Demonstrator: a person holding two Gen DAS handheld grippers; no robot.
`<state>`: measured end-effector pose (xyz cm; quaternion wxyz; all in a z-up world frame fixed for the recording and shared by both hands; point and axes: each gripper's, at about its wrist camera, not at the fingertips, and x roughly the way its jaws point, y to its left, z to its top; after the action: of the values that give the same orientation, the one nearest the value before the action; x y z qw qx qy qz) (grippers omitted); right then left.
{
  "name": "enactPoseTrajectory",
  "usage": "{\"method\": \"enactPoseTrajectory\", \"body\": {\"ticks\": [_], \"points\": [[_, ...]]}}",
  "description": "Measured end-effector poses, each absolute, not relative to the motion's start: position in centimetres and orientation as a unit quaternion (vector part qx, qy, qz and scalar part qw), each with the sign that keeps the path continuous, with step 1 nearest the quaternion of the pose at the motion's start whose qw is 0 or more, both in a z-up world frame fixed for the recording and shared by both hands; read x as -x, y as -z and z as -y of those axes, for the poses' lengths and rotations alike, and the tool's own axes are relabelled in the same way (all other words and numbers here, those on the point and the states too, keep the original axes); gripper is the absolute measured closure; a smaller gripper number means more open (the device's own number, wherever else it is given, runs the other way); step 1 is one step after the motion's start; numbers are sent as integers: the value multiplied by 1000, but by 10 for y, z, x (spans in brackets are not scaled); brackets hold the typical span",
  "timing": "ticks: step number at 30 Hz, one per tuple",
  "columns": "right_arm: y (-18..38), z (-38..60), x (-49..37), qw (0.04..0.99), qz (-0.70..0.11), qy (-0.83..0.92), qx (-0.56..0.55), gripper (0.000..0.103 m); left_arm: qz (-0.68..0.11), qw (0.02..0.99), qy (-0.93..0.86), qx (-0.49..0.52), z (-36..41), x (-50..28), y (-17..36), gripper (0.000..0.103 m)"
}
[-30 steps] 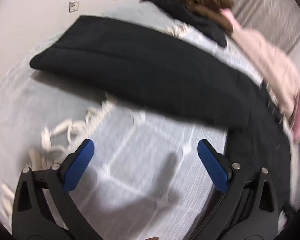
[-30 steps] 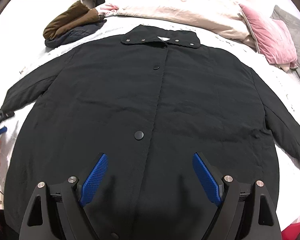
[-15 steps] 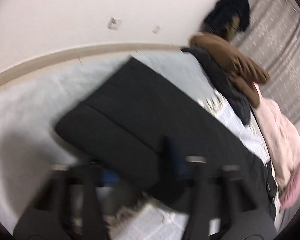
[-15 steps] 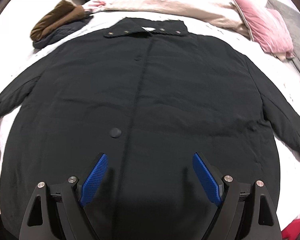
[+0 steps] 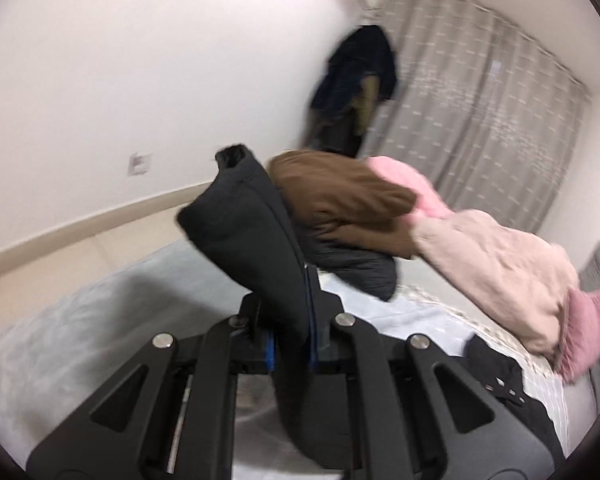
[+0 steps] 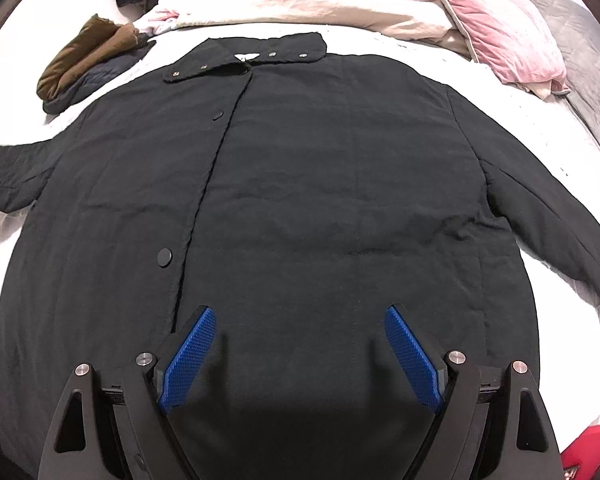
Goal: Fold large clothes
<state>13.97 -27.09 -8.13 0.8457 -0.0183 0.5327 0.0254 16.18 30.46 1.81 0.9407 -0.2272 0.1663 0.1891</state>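
Note:
A large black coat (image 6: 300,200) lies spread front-up on the bed, collar at the far end, both sleeves out to the sides. My right gripper (image 6: 300,344) is open and empty, hovering over the coat's lower hem area. My left gripper (image 5: 290,320) is shut on the coat's left sleeve (image 5: 244,224) and holds its cuff end lifted upright above the bed. The coat's collar with snaps shows in the left wrist view (image 5: 500,384) at lower right.
A brown and dark folded garment pile (image 6: 88,68) lies at the far left of the bed (image 5: 80,320). A pale pink duvet (image 6: 300,4) and pink pillow (image 6: 500,40) lie at the head. Clothes hang by the curtain (image 5: 356,92).
My left gripper moved onto the sleeve end, shut on it and lifted it off the bed. My right gripper drifted slightly right over the coat and stayed open.

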Motion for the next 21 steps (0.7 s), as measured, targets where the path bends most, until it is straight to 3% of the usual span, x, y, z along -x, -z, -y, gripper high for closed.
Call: {"method": "enactPoseTrajectory", "body": {"ticks": [10,21], "points": [[76,269,-137,848,-529,-31,18,15,-184,964,-73,177,-214,-187,-53,91],[70,269,-138,851,-523,-35,10,15,-253,959,18,123,-112,-208,-28,92]]}}
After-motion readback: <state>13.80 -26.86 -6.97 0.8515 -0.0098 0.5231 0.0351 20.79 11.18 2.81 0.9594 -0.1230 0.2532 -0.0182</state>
